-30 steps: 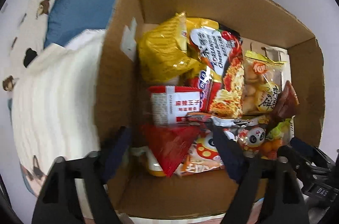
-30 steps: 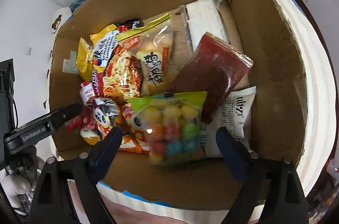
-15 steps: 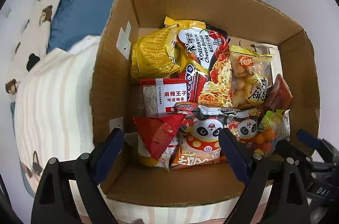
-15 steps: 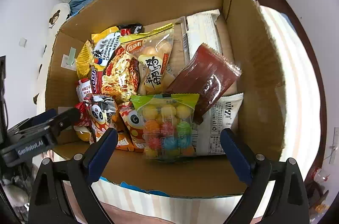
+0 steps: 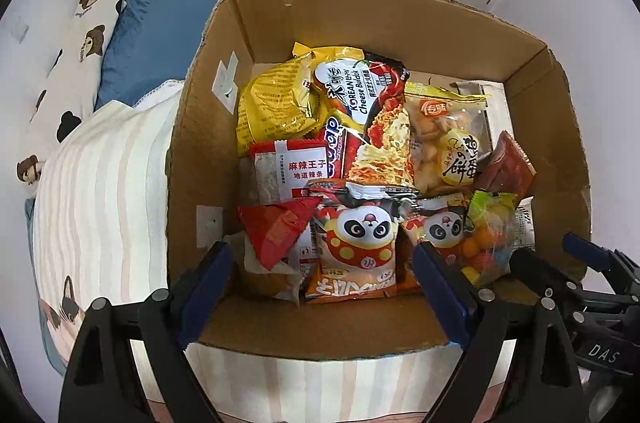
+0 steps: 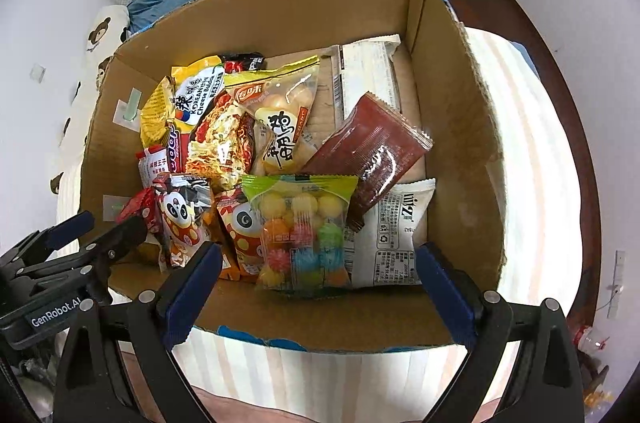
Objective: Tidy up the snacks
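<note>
A cardboard box sits on a striped bed cover and holds several snack packs. Among them are a yellow bag, a Korean cheese noodle pack, a panda pack, a red pack, a bag of coloured balls, a dark red pack and a white pack. My left gripper is open and empty above the box's near edge. My right gripper is open and empty, also above the near edge.
A blue pillow and a bear-print pillow lie behind the box. The striped cover spreads on both sides. A dark wooden bed edge runs at the right. White walls stand behind.
Both grippers have pulled back and up from inside the box to above its near edge. The red pack, which lay between the left fingers, now rests in the box.
</note>
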### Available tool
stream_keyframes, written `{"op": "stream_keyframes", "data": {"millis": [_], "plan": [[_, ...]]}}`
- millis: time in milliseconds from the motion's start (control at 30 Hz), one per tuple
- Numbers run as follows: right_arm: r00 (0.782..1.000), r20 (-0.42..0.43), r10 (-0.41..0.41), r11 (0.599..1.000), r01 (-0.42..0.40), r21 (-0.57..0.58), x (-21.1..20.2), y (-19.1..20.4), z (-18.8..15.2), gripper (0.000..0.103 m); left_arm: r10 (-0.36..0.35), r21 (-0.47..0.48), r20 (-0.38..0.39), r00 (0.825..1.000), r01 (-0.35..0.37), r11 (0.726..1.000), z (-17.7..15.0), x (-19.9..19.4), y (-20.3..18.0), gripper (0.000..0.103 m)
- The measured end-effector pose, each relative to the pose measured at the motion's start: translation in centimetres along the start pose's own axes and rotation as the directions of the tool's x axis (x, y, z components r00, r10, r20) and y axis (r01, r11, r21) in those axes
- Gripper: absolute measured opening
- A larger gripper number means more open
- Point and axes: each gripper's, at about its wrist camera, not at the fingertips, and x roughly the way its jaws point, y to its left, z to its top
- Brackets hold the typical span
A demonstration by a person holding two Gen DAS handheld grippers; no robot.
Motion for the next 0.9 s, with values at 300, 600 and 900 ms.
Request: {"op": "stream_keyframes", "data": {"millis": [300,600,900], "plan": [[0.995,0.098,0.013,1.000,-0.012,-0.011,-4.1,-0.3,-2.2,0.099,0.003,0.009,0.109,0.994,-0.004,1.000,-1.8,-4.0,-0.6,0.092],[0.971,0.241,0.012,0.999,-0.003,-0.038,-10.6,-0.2,-6.8,0.099,-0.012,0.013,0.251,0.968,0.009,1.000,-6.4,-10.1,-1.7,0.092],[0.927,0.374,0.037,0.998,-0.011,-0.069,-18.3,-0.1,-13.4,0.099,-0.014,0.036,0.384,0.923,0.001,0.999,-12.6,-16.9,-2.4,0.092]]}}
